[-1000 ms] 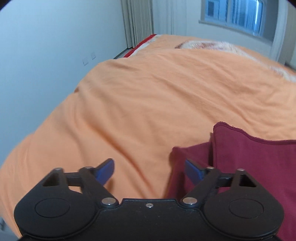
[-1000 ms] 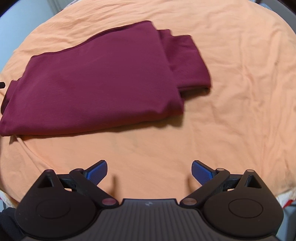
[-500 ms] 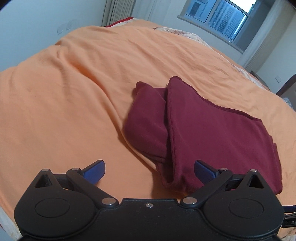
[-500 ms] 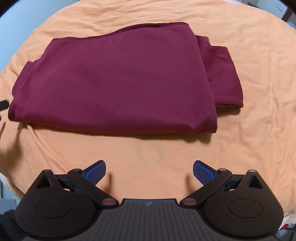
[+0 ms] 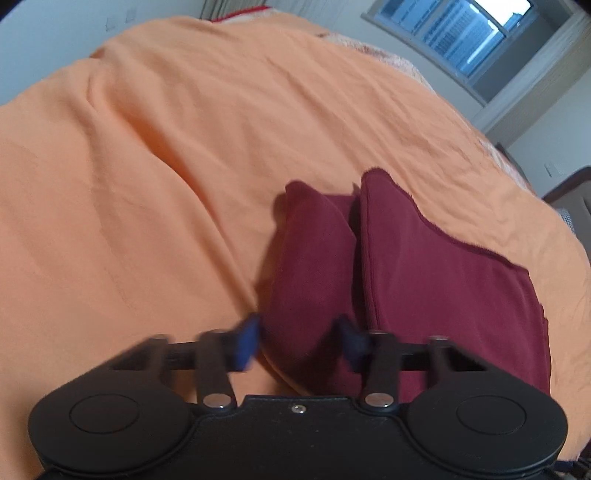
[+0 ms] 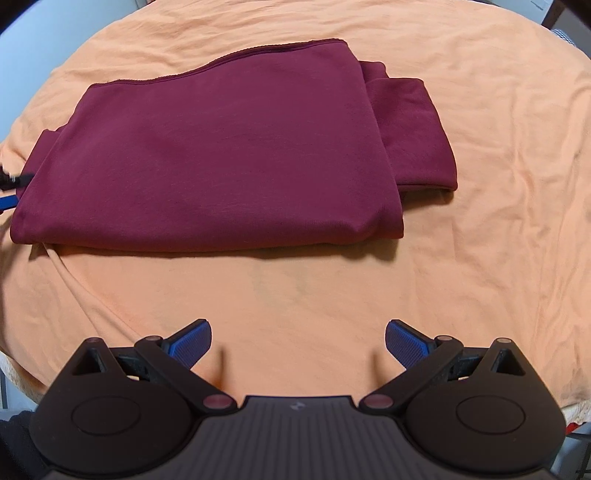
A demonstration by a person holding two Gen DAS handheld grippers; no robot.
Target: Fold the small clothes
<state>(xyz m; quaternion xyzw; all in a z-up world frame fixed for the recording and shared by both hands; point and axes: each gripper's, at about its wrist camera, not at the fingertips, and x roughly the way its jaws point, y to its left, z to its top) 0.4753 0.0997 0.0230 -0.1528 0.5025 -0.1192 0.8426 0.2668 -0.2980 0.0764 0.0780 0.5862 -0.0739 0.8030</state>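
A dark red garment (image 5: 424, 277) lies folded on the orange bedcover (image 5: 166, 166), with a narrower folded part (image 5: 314, 266) sticking out on its left side. My left gripper (image 5: 299, 341) is low at that end, its blue fingers half closed and blurred, astride the narrow fold, with cloth filling the gap. In the right wrist view the whole garment (image 6: 221, 155) lies as a flat rectangle, its narrow part (image 6: 410, 129) at the right. My right gripper (image 6: 297, 345) hovers open over bare bedcover (image 6: 480, 258) in front of the garment, with nothing in it.
The bed fills both views. A window (image 5: 461, 33) and a pale wall (image 5: 55, 37) stand beyond it. A blue fingertip of the left gripper (image 6: 9, 199) shows at the garment's left end. The bed's front edge (image 6: 22, 373) curves just below the right gripper.
My left gripper has dropped down to the garment's end and its fingers have narrowed around the narrow fold. The right gripper has drifted slightly closer to the garment, still open.
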